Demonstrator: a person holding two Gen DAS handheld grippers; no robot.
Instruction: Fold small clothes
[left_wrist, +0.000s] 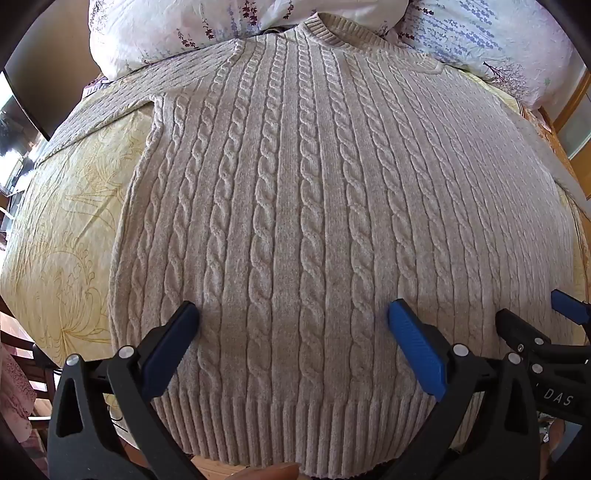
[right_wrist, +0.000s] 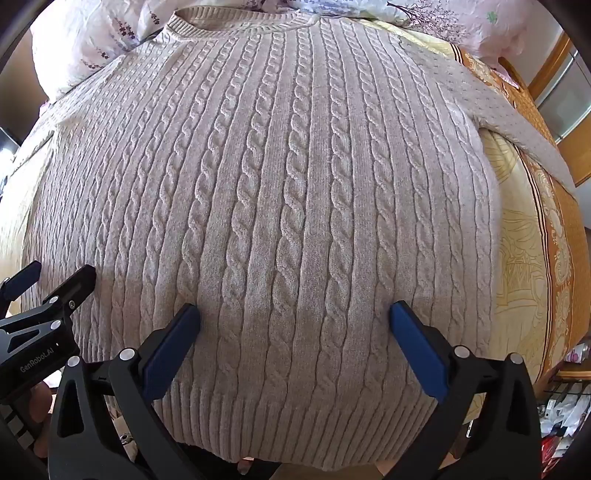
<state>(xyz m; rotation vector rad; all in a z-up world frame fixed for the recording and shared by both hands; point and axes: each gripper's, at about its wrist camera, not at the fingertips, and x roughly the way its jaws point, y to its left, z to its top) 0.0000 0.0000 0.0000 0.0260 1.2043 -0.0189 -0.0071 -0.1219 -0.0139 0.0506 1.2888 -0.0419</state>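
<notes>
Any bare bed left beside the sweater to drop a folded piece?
Two patches of yellow bedspread: one left of the sweater body, below its left sleeve, at; a narrower one right of the body, below the right sleeve, at. Crowded at the head: pillows touch the collar.

Ahead of each hand-held gripper we see a bed (left_wrist: 66, 229) covered by a pale yellow sheet printed with line-drawn flowers. Off to the right of the right hand-held gripper the sheet runs into an orange patterned border (right_wrist: 554, 236) along the bed's edge. A beige cable-knit sweater (left_wrist: 303, 206) lies flat and face up directly on the sheet, its ribbed hem nearest us and its round collar at the far end. Its sleeves stretch outward to both sides. Beyond the collar, white pillows (left_wrist: 177, 26) with purple flower sprigs rest on the bed, touching the sweater's shoulders.
</notes>
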